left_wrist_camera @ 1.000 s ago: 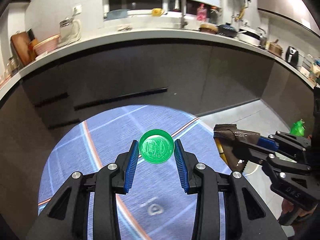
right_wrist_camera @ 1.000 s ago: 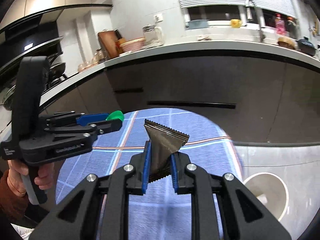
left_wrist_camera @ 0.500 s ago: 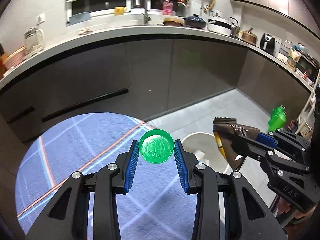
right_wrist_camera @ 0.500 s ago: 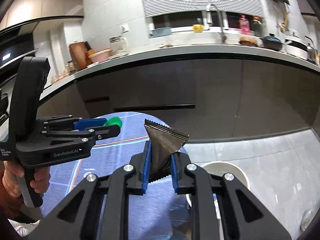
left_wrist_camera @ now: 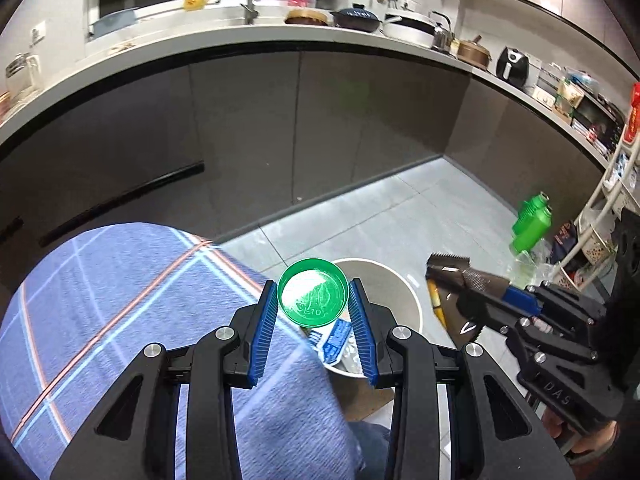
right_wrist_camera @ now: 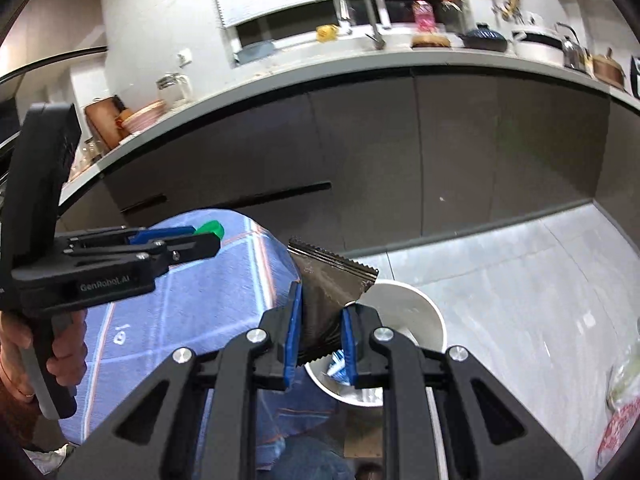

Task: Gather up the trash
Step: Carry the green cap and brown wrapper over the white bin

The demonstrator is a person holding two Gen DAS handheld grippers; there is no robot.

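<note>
Left wrist view | left gripper [left_wrist_camera: 313, 304] jaws clamped green bottle cap [left_wrist_camera: 313, 298], right gripper [right_wrist_camera: 319, 330] jaws clamped brown wrapper [right_wrist_camera: 326, 304] | step: carrying | next: release over white bin [left_wrist_camera: 404, 292] at twelve o'clock.

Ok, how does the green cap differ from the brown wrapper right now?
The green cap is round, rigid and translucent; the brown wrapper is a flat, crinkled, dark packet with serrated ends. The cap sits in the left gripper, the wrapper in the right gripper, whose fingers stand closer together. Both are clamped near the white bin.
</note>
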